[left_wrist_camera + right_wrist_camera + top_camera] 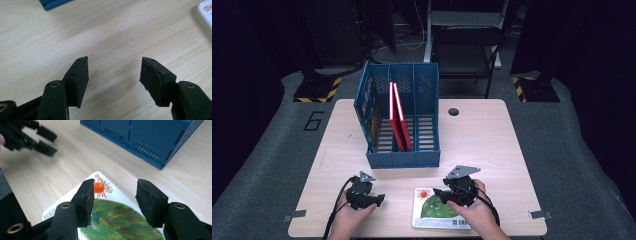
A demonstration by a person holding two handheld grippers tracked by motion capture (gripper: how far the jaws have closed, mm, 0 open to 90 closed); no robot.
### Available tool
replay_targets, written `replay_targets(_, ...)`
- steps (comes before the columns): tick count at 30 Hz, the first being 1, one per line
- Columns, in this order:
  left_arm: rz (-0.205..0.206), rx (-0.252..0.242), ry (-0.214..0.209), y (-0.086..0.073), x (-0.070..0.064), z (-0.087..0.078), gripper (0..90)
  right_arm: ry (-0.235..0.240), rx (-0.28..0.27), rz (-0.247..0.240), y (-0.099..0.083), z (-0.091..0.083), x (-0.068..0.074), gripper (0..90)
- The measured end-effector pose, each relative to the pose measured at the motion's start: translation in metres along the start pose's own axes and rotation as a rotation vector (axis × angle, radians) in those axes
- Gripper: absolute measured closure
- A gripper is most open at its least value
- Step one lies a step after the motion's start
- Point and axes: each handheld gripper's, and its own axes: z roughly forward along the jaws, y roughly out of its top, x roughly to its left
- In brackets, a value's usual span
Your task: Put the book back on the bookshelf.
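A picture book [439, 209] with a white cover, an orange sun and a green shape lies flat near the table's front edge. My right gripper [441, 194] hovers just over it, jaws open, with the cover [117, 213] showing between them. My left gripper [380, 199] is to the book's left, held low over bare wood, open [113, 71] and holding nothing. A blue three-slot file rack [399, 116] stands at mid-table with two red books [399, 120] upright in its middle slot and a colourful book [373, 116] in its left slot.
The wooden table [482, 145] has a round cable hole [453, 111] behind the rack's right side. A corner of the rack [150, 140] is close ahead of my right gripper. The other gripper [30, 137] appears blurred at upper left there.
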Motion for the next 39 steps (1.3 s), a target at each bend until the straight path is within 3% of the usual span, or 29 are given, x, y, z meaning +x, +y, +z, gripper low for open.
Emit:
replay_targets(3, -0.004, -0.025, -0.025, 0.006, -0.001, -0.007, 39.5, 0.01, 0.02, -0.009, -0.009, 0.007, 0.002, 48.2)
replay_targets(10, 0.0, -0.043, -0.022, 0.026, -0.007, -0.015, 36.1, 0.014, 0.02, -0.072, -0.022, 0.011, 0.0, 48.0)
replay_targets(15, 0.006, -0.076, -0.017, 0.049, -0.01, -0.029, 33.8, 0.041, 0.011, -0.024, -0.031, 0.017, -0.006, 48.1)
replay_targets(17, 0.021, -0.085, -0.018, 0.063, -0.01, -0.038, 32.4, 0.016, 0.012, -0.037, -0.034, 0.021, -0.008, 48.3)
replay_targets(20, 0.025, -0.101, -0.02, 0.076, -0.012, -0.044, 32.3, 0.071, 0.025, -0.017, -0.036, 0.024, -0.012, 46.9)
replay_targets(21, 0.026, -0.104, -0.02, 0.079, -0.012, -0.046, 32.2, 0.068, 0.025, -0.02, -0.037, 0.025, -0.012, 45.8)
replay_targets(26, 0.02, -0.114, -0.029, 0.096, -0.013, -0.054, 32.2, 0.081, 0.062, -0.084, -0.039, 0.029, -0.01, 48.7)
replay_targets(28, 0.001, -0.124, -0.041, 0.103, -0.013, -0.058, 32.2, 0.092, 0.056, -0.107, -0.039, 0.031, -0.008, 49.6)
replay_targets(30, 0.006, -0.121, -0.04, 0.107, -0.013, -0.06, 32.3, 0.087, 0.062, -0.14, -0.04, 0.031, -0.008, 50.2)
replay_targets(34, 0.015, -0.141, -0.034, 0.127, -0.017, -0.069, 32.7, 0.106, 0.054, -0.105, -0.041, 0.034, -0.008, 50.2)
replay_targets(37, 0.016, -0.17, -0.02, 0.139, -0.02, -0.071, 32.3, 0.12, 0.061, -0.043, -0.041, 0.033, -0.009, 48.1)
replay_targets(39, 0.014, -0.178, -0.018, 0.148, -0.022, -0.072, 29.9, 0.11, 0.067, -0.051, -0.04, 0.031, -0.011, 48.1)
